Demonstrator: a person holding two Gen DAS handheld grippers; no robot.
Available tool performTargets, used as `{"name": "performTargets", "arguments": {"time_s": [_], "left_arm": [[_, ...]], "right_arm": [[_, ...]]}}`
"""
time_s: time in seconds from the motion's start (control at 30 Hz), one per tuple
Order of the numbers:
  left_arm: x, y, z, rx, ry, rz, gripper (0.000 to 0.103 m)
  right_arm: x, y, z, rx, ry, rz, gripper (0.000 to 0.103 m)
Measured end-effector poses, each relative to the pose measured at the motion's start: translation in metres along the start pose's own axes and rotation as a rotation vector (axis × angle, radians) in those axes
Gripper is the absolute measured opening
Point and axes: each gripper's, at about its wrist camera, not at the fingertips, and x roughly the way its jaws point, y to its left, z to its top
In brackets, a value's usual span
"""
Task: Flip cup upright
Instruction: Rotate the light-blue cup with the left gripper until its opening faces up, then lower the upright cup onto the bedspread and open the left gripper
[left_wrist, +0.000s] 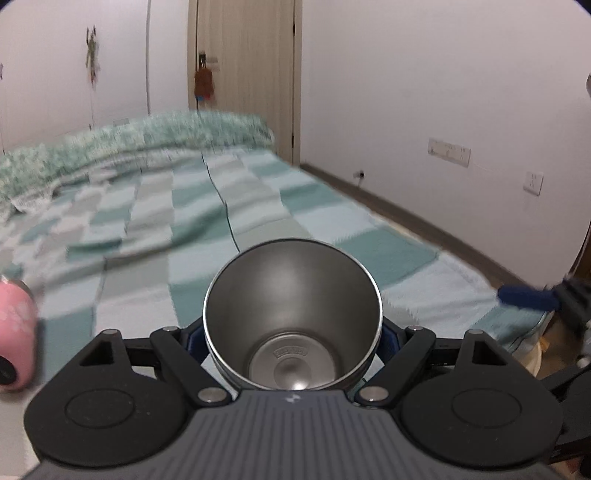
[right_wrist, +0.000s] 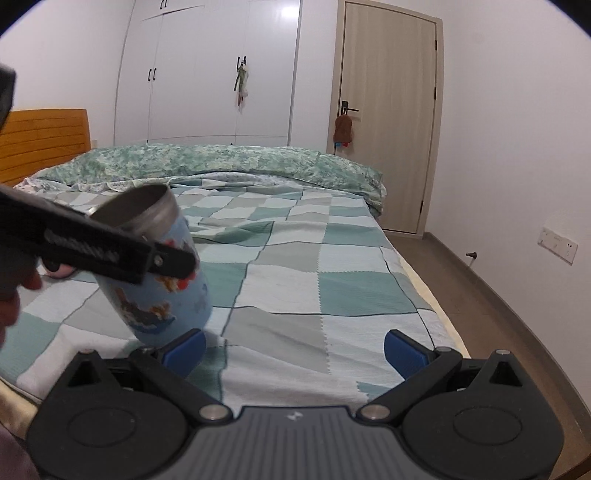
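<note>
Above checkered teal bedspread (right_wrist: 317, 280), left gripper (left_wrist: 293, 332) clamps blue cartoon-print cup (right_wrist: 162, 280) by its sides, fingers closed on body. Left wrist view looks straight into steel interior, open mouth facing away from camera. Right wrist view shows cup tilted, mouth up and toward headboard, base low, just above bedspread. Right gripper (right_wrist: 293, 350) near cup, blue pads (right_wrist: 404, 354) spread wide apart, holding nothing. Pink bottle (left_wrist: 16, 332) lies on bed, left edge of left wrist view. Green quilt (right_wrist: 221, 162) bunched along far side.
</note>
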Motion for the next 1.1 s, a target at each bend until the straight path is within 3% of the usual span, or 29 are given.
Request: {"name": "performTargets", "arguments": {"time_s": [0.07,0.13,0.23,0.33,0.63,0.9,1.1], "left_arm": [[0.002,0.000,-0.005,0.007,-0.043,0.002,0.085],[0.003,-0.001,-0.004,0.018,-0.032,-0.001,0.085],[-0.006,-0.001,-0.001,0.031,-0.051,0.006,0.103],[-0.030,-0.002,0.001,0.049,-0.128,0.029,0.103],[-0.110,0.022,-0.004,0.009,-0.233,0.115,0.103],[-0.184,0.066,-0.049,-0.066,-0.317,0.228,0.103],[-0.213,0.096,-0.095,-0.095,-0.312,0.312,0.103]], "right_arm": [[0.002,-0.003,-0.001,0.002,-0.002,-0.001,0.103],[0.003,-0.004,-0.002,0.004,0.001,0.001,0.103],[0.002,-0.001,-0.002,-0.002,0.001,0.005,0.103],[-0.006,0.004,0.001,0.000,-0.011,0.011,0.103],[-0.046,0.039,0.017,-0.014,-0.076,0.049,0.103],[-0.071,0.097,0.013,-0.020,-0.137,0.150,0.103],[-0.075,0.141,-0.006,-0.008,-0.168,0.197,0.103]]}}
